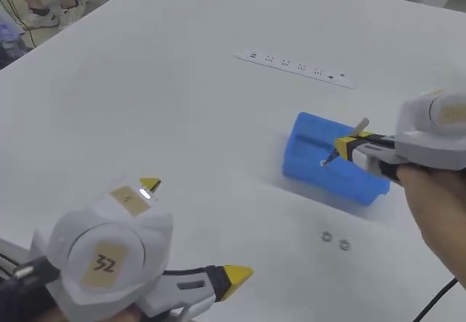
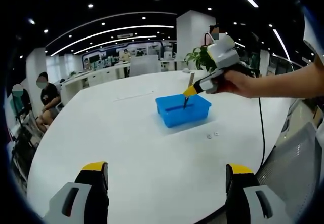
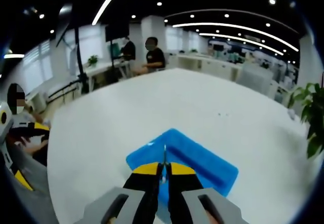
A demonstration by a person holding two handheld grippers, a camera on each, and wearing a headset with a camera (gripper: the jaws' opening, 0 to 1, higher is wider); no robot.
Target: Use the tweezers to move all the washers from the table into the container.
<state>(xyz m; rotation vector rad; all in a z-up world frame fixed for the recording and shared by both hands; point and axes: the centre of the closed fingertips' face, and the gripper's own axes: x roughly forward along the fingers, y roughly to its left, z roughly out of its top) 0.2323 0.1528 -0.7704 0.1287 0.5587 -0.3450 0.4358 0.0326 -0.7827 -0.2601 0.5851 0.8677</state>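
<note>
White desk [image 1: 182, 118] bearing a blue container [image 1: 331, 167]. Left tongs [image 1: 194, 229] released, jaws spread wide, well apart from the container. Right tongs [image 1: 344, 147] clenched on the tweezers [image 1: 330, 158], tips over the container. Two washers [image 1: 325, 237] lie on the desk near it.

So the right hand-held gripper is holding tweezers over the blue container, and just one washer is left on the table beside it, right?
Not quite: the head view shows two washers on the table beside it, not one. The rest holds: the right hand-held gripper is holding tweezers over the blue container.
</note>
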